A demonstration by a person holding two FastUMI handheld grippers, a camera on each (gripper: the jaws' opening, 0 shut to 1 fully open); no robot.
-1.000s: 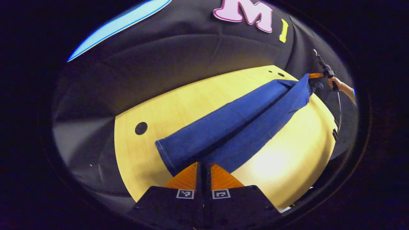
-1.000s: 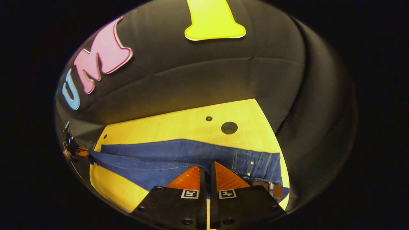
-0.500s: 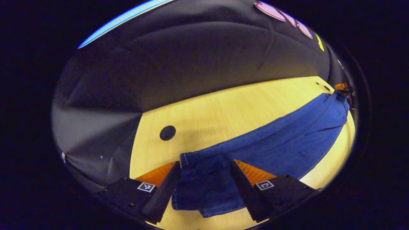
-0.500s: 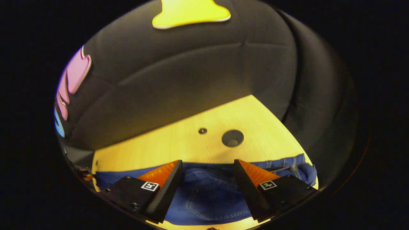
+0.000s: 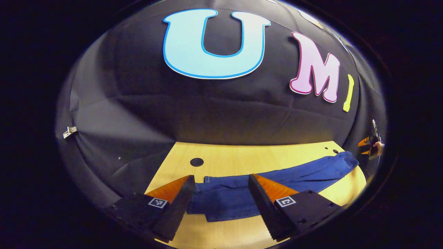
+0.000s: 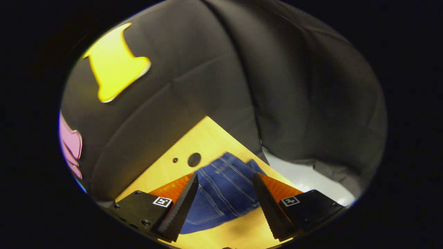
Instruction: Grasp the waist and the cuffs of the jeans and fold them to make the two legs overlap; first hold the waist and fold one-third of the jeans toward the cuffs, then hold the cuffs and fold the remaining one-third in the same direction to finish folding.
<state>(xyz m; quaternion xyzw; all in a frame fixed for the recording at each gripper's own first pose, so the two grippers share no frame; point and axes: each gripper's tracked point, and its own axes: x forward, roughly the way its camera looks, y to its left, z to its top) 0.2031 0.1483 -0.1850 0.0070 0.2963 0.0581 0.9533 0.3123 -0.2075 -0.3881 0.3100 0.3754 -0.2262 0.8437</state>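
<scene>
Left gripper view: the left gripper (image 5: 221, 193) is released, its fingers spread wide above the cuff end of the jeans (image 5: 277, 181), gripping nothing. The jeans lie flat along the wooden table (image 5: 242, 160), legs stacked, running away to the right toward the far corner. Bare wood shows behind the jeans up to the back edge, where a round hole (image 5: 196, 162) sits, and a strip of wood lies in front of the cuffs. At the far right the other gripper (image 5: 367, 147) hangs just off the waist end, fingers parted. A second ago this gripper was clenched on the cuff.

Right gripper view: the right gripper (image 6: 225, 197) is also released, fingers apart over the waist of the jeans (image 6: 225, 190), near the table's corner (image 6: 207, 119). Another hole (image 6: 194, 159) lies just beyond. Earlier it was pinching the waist.
</scene>
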